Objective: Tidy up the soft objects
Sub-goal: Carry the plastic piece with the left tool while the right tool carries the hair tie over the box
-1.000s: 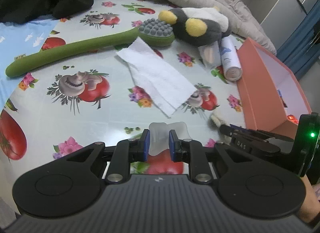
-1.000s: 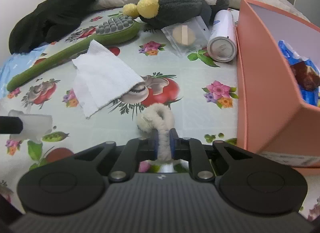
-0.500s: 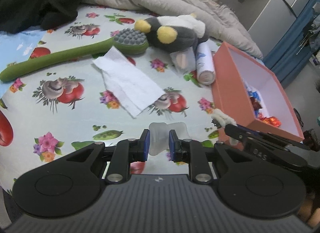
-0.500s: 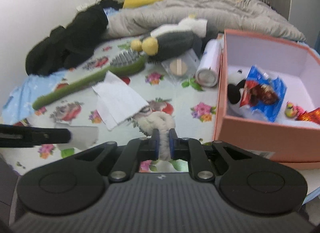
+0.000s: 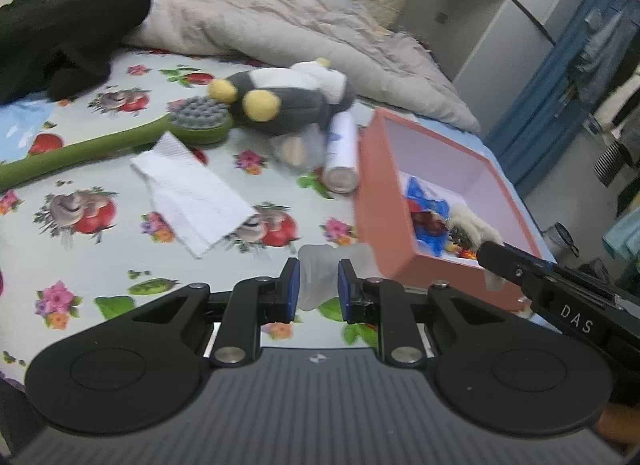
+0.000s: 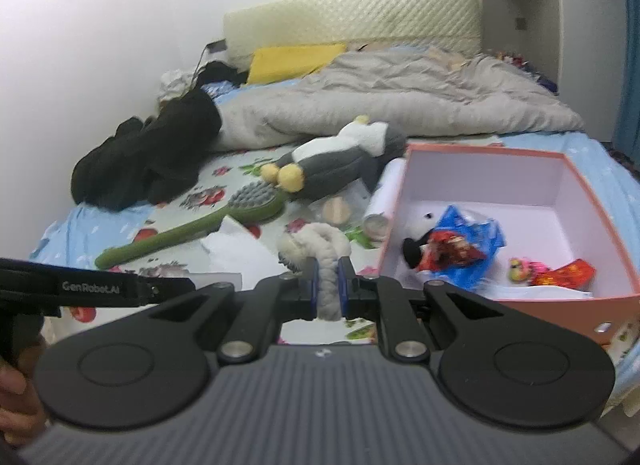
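My left gripper [image 5: 318, 285] is shut on a pale translucent soft piece [image 5: 320, 265], held above the flowered cloth just left of the pink box [image 5: 384, 201]. My right gripper [image 6: 328, 285] is shut on a cream fluffy looped thing [image 6: 324, 245], lifted in the air left of the pink box [image 6: 600, 225]. In the left wrist view the right gripper's tip carries that fluffy thing [image 5: 472, 225] over the box's near corner. The box holds a blue wrapper [image 6: 468, 249] and small toys. A grey plush [image 5: 288, 97] lies behind on the bed.
A green long-handled brush [image 5: 104, 145], a white paper towel [image 5: 196, 193] and a white spray can [image 5: 340, 153] lie on the flowered cloth. A grey duvet [image 6: 400, 105] and black clothes [image 6: 148, 161] fill the back of the bed. A hand [image 6: 16, 397] holds the left gripper.
Both grippers have risen with their loads and moved right toward the pink box. The fluffy thing left the cloth and now hangs by the box's near corner.
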